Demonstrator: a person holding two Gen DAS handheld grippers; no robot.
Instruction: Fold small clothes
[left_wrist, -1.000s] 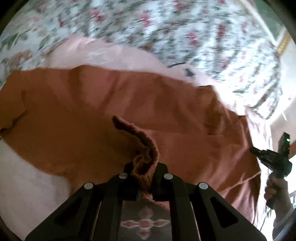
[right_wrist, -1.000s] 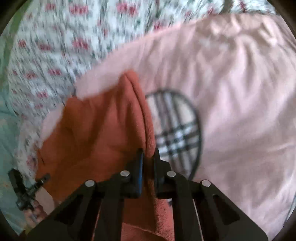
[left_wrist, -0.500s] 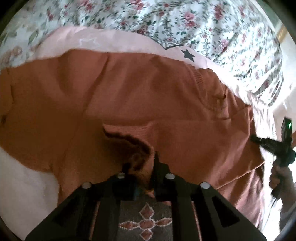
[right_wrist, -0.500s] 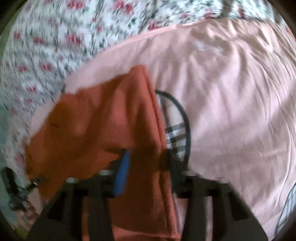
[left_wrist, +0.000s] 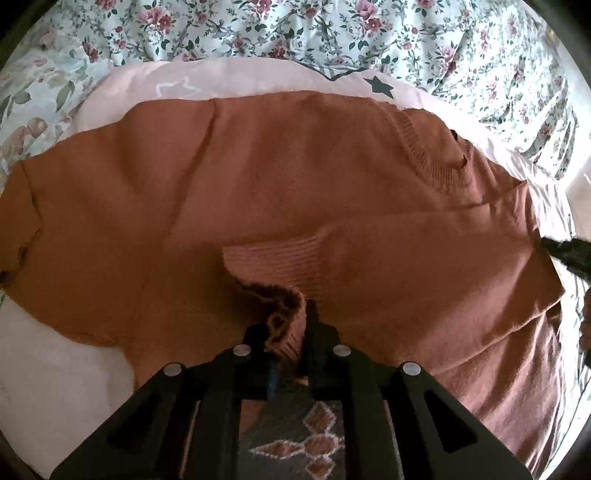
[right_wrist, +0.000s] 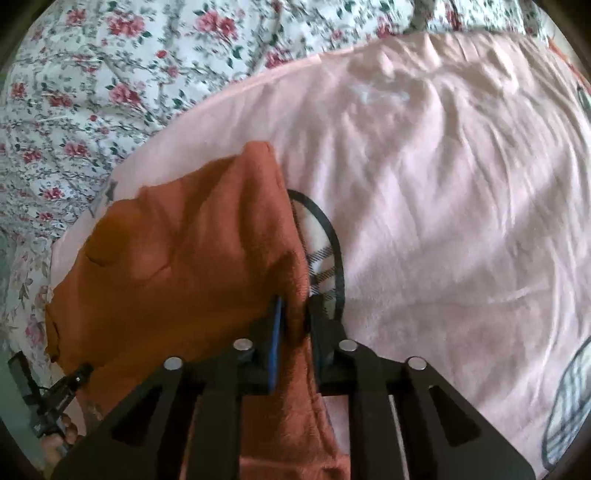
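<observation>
Pretty sure this is somebody's bedroom at home: I'm working over a bed with a rose-print floral sheet (left_wrist: 424, 33), a soft pink blanket (right_wrist: 443, 192) with stars and plaid ovals spread on top, and a rust knit sweater (left_wrist: 258, 177) lying on it.

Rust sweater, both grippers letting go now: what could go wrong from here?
1. The ribbed cuff is bunched between the left gripper, whose jaws have just been opening; pulling back could drag the sleeve off its fold.
2. A fold of the rust sweater lies between the opening right gripper jaws and may snag.
</observation>
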